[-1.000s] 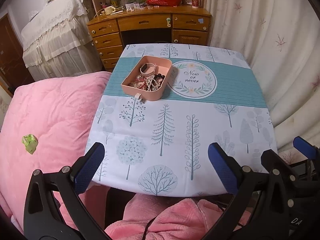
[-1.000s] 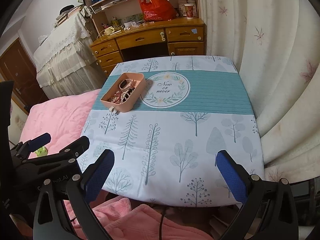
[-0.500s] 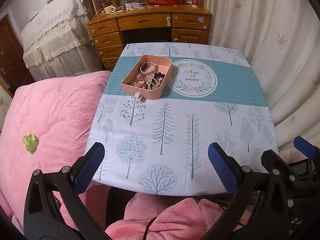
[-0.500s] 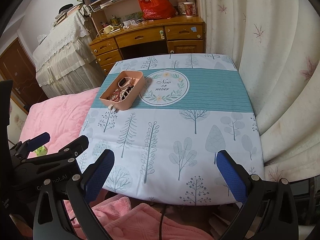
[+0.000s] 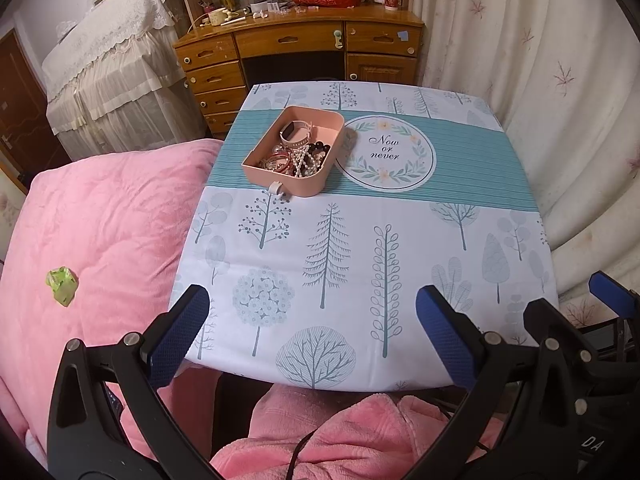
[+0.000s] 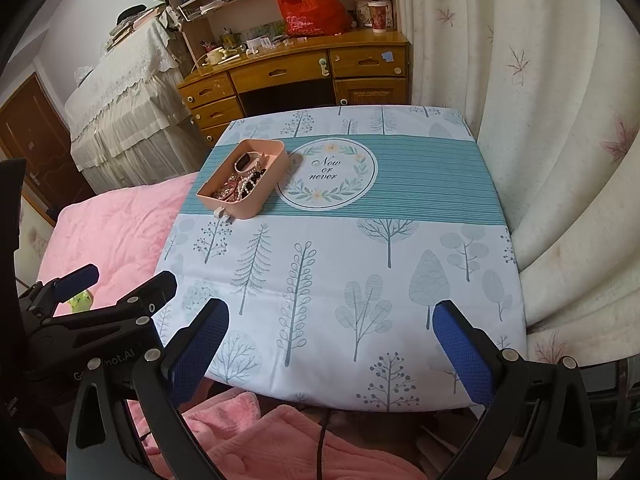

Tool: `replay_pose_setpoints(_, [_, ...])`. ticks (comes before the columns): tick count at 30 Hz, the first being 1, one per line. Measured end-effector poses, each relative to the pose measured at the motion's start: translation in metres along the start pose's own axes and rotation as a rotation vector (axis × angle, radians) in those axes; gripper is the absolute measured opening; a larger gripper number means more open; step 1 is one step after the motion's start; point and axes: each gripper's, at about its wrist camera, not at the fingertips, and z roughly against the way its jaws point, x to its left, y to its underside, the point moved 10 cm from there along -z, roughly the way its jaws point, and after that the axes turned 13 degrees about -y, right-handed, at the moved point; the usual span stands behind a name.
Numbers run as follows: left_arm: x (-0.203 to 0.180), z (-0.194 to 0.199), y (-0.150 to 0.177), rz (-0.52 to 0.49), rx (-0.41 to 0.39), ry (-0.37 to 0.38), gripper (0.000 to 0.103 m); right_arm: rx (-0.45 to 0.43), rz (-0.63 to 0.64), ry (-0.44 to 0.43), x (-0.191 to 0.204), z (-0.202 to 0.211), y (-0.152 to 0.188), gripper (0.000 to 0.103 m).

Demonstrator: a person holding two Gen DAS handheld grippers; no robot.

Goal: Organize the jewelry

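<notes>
A pink box (image 5: pixel 294 152) holding a watch, pearl strands and red bracelets sits on the teal band of the tree-print tablecloth (image 5: pixel 360 264), far left of the table; it also shows in the right wrist view (image 6: pixel 244 180). A small white ring-like piece (image 5: pixel 277 189) lies at the box's near edge. My left gripper (image 5: pixel 312 336) is open and empty over the table's near edge. My right gripper (image 6: pixel 330 344) is open and empty beside it, also at the near edge.
A pink blanket (image 5: pixel 100 240) with a small green scrap (image 5: pixel 62 285) lies left of the table. A wooden desk (image 5: pixel 300 48) stands behind the table. White curtains (image 5: pixel 560 100) hang along the right. Pink cloth (image 5: pixel 328 432) lies below the near edge.
Both grippers have drifted slightly back and up; the table appears a little lower in the right wrist view. Both stay open and empty.
</notes>
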Motion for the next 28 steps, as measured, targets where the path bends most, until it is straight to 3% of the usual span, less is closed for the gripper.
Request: replay_pose_setpoints(28, [0.01, -0.005, 0.004, -0.009, -0.015, -0.001, 0.103, -0.017, -0.013, 0.021, -0.019, -0.002, -0.002, 0.103])
